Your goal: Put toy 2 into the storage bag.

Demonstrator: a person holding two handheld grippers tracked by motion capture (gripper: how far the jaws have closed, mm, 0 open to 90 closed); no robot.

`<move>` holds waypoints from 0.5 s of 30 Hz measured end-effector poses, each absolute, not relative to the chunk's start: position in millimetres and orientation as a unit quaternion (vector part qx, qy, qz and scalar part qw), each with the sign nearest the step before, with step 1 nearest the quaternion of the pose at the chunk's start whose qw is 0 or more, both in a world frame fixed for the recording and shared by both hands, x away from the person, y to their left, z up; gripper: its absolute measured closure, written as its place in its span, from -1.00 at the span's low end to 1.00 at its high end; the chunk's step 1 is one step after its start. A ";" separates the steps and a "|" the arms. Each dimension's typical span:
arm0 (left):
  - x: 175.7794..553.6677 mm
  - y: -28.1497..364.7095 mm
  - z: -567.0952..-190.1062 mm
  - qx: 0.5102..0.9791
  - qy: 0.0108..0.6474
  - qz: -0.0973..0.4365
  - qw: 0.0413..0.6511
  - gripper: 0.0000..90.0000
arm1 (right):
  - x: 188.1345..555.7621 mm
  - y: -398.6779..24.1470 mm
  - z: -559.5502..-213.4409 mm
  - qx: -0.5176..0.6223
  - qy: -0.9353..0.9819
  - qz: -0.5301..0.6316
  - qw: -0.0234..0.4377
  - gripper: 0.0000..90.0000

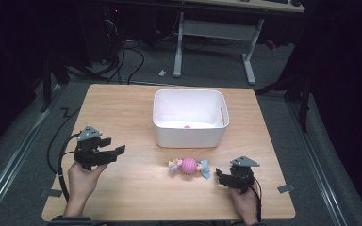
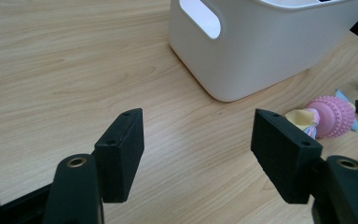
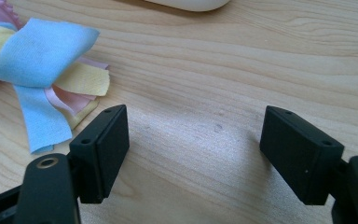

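The candy-shaped toy lies on the wooden table just in front of the white plastic bin, between the two grippers and nearer the right one. Its middle is a pink nubbed ball; from each end sprouts a tuft of cloth strips in blue, yellow and pink.

It looks light and soft. The ball is likely rubbery and a little springy, its bumps giving the pads something to bite on — the cloth tails are limp and would slide or sag if pinched alone. The safest hold is probably across the ball's waist, or at the gathered neck where a tuft meets it.

The right gripper rests low on the table beside the toy's blue tail, jaws apart with nothing between them. The left gripper hovers well to the left, jaws likewise spread and empty — aimed toward the bin and toy.
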State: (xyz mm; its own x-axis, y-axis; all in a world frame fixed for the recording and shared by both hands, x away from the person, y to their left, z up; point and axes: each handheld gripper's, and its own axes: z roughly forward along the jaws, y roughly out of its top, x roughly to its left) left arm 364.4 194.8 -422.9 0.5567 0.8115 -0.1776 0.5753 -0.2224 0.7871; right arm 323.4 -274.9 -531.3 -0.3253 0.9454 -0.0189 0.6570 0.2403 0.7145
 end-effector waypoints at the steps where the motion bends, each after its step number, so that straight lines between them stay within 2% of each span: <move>1: 364.0 195.1 -424.1 0.769 0.451 0.136 0.432 -0.22 | 323.5 -275.0 -531.3 0.532 0.753 0.311 0.233 -0.46; 15: 360.1 190.2 -448.5 0.773 0.463 0.128 0.414 -0.26 | 323.4 -274.8 -531.3 0.532 0.753 0.310 0.232 -0.46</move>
